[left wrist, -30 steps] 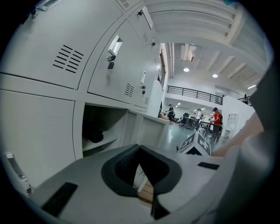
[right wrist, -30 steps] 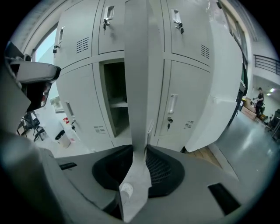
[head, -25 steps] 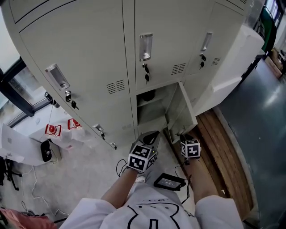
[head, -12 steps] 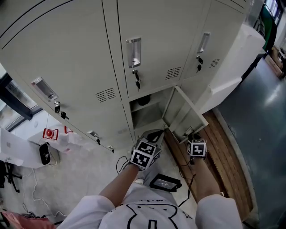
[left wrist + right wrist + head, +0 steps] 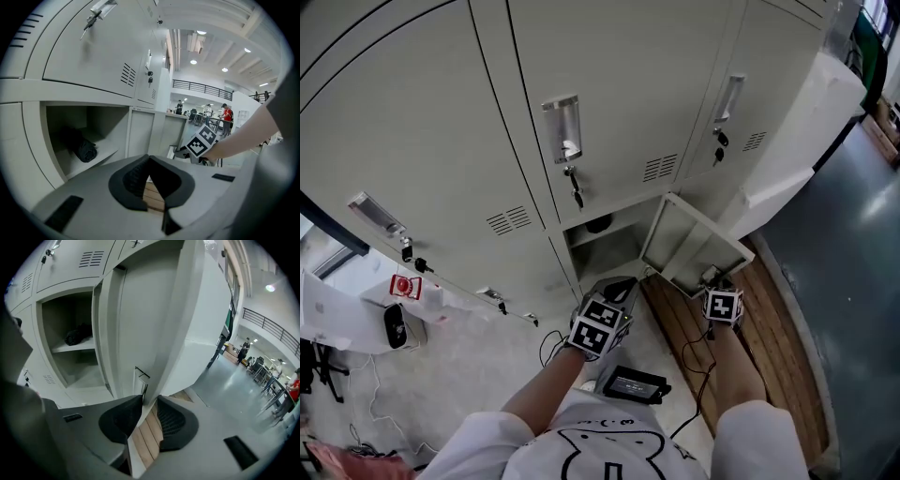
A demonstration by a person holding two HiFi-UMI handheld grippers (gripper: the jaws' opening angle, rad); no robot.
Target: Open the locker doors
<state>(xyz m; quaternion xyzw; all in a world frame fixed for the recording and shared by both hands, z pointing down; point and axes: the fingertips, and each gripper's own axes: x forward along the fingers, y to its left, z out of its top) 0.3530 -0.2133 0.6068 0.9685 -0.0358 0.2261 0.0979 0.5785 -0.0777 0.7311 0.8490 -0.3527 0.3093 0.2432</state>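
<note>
The lower middle locker [image 5: 605,246] stands open, its grey door [image 5: 694,246] swung out to the right. A dark bundle [image 5: 84,150] lies on its shelf, also seen in the right gripper view [image 5: 77,336]. My right gripper [image 5: 710,277] is at the door's free edge [image 5: 146,380]; that edge sits between the jaws, which are opening, with a gap beside the right pad [image 5: 171,420]. My left gripper [image 5: 622,284] hovers low in front of the open compartment. Its jaws [image 5: 150,158] meet at the tips with nothing between them.
The upper doors stay closed, with recessed handles [image 5: 561,120] [image 5: 729,94] and keys hanging in the locks. A black device [image 5: 633,384] with a cable lies on the floor by my legs. Wooden boards [image 5: 769,347] run along the right. White bags [image 5: 408,286] sit at the left.
The lower door has swung farther out to the right, and my right gripper has moved right with its edge. The left gripper has stayed roughly in place.
</note>
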